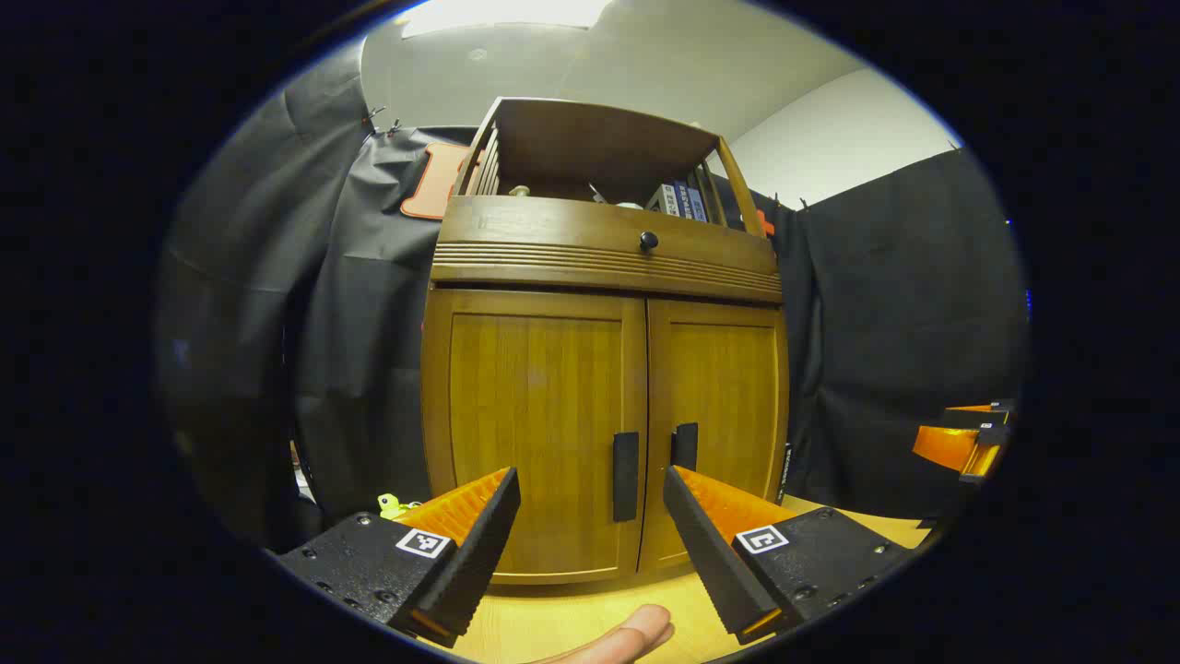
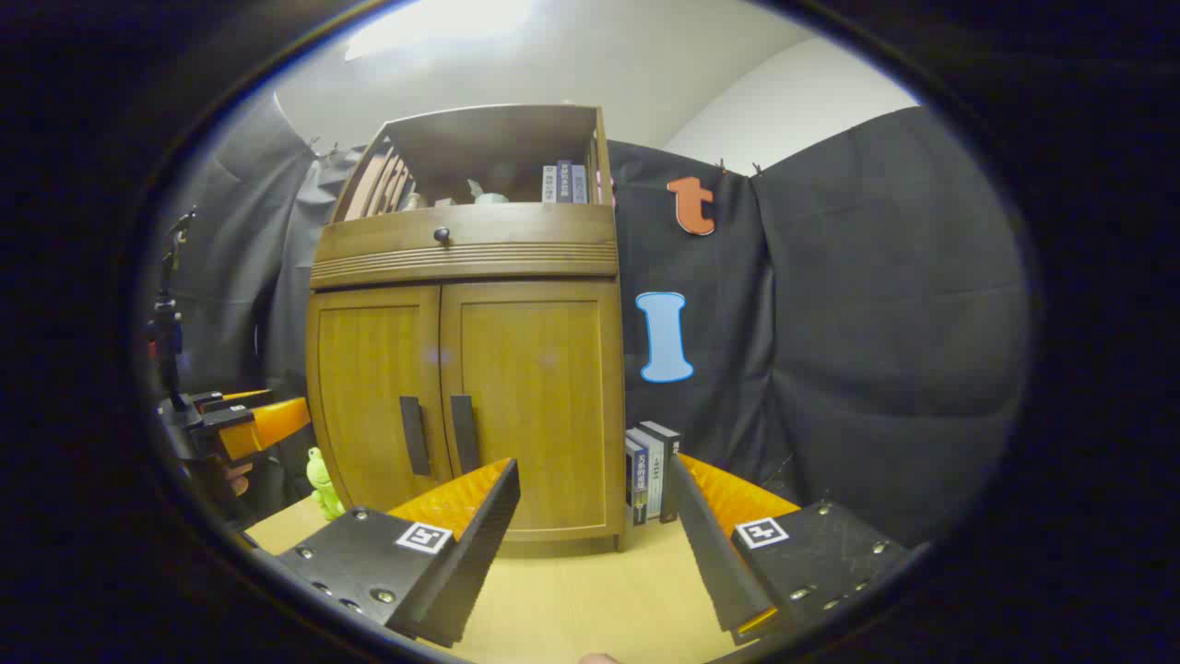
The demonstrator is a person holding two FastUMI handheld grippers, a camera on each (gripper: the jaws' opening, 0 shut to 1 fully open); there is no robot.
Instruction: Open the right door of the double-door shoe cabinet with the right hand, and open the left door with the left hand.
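Wooden shoe cabinet (image 1: 604,369): I see it standing upright at the far side of the light surface (image 2: 572,599), its back to the black cloth wall.
Left door (image 1: 535,415): closed, flush with the frame; its dark vertical handle (image 1: 625,476) sits beside the centre seam.
Right door (image 2: 535,406): closed; its dark vertical handle (image 2: 464,433) sits just beside the seam, close to the left door's handle.
Drawer: above both doors, closed, with a small round dark knob (image 1: 648,241).
Top shelf: open, carrying a few upright books (image 2: 564,183) at its right end.
Left hand-held gripper (image 1: 590,498): fingers spread wide, nothing between them; I hold it in front of the doors, apart from the cabinet, roughly facing the centre seam.
Right hand-held gripper (image 2: 595,489): fingers spread wide, nothing between them; it is short of the cabinet's right corner, touching nothing.
Standing books (image 2: 653,472): on the surface just right of the cabinet.
Green toy (image 2: 321,484): on the surface near the cabinet's left side.
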